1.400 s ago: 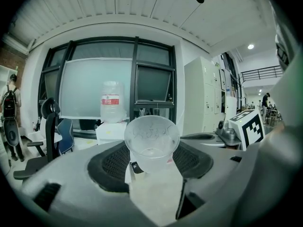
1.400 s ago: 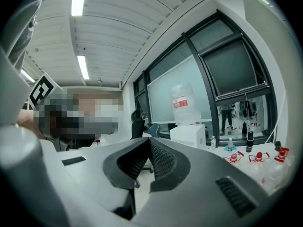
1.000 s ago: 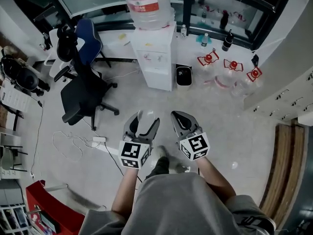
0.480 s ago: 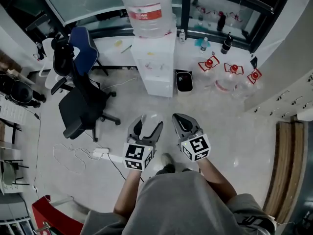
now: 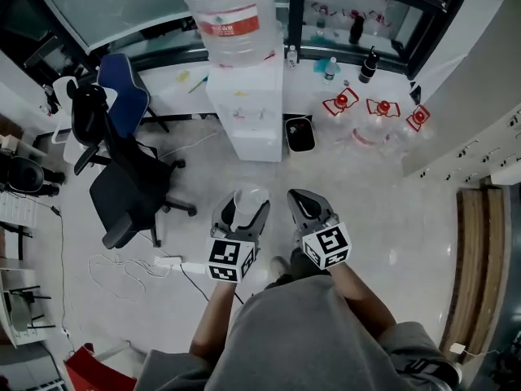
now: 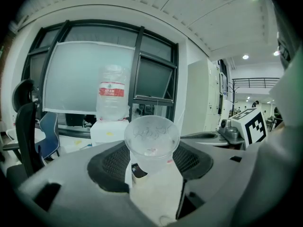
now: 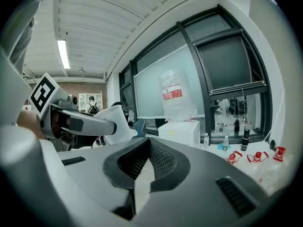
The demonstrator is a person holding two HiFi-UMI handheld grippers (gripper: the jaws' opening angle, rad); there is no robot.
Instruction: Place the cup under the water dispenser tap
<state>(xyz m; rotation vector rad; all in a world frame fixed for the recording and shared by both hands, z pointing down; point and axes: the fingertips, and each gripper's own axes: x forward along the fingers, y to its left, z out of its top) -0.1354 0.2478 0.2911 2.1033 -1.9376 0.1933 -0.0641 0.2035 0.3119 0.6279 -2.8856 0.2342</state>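
Observation:
A clear plastic cup (image 5: 249, 199) (image 6: 151, 143) sits upright between the jaws of my left gripper (image 5: 242, 205) (image 6: 152, 161), which is shut on it; the pads press its sides. The white water dispenser (image 5: 244, 108) (image 6: 110, 130) (image 7: 181, 132) stands ahead on the floor, with a large clear bottle (image 5: 226, 15) (image 6: 112, 98) on top. Its taps face me and are some way beyond the cup. To the cup's right my right gripper (image 5: 303, 203) (image 7: 144, 161) is shut with nothing in it. The cup (image 7: 116, 122) also shows at the left of the right gripper view.
A black office chair (image 5: 122, 187) and a blue chair (image 5: 122, 100) stand left of the dispenser. A small black bin (image 5: 299, 133) sits against its right side. Red-capped clear jugs (image 5: 378, 114) lie on the floor at the right. Cables and a power strip (image 5: 163, 261) lie at the left.
Both grippers have come forward toward the dispenser, which now lies nearer in the head view. The cup stays in the left gripper; the right stays shut.

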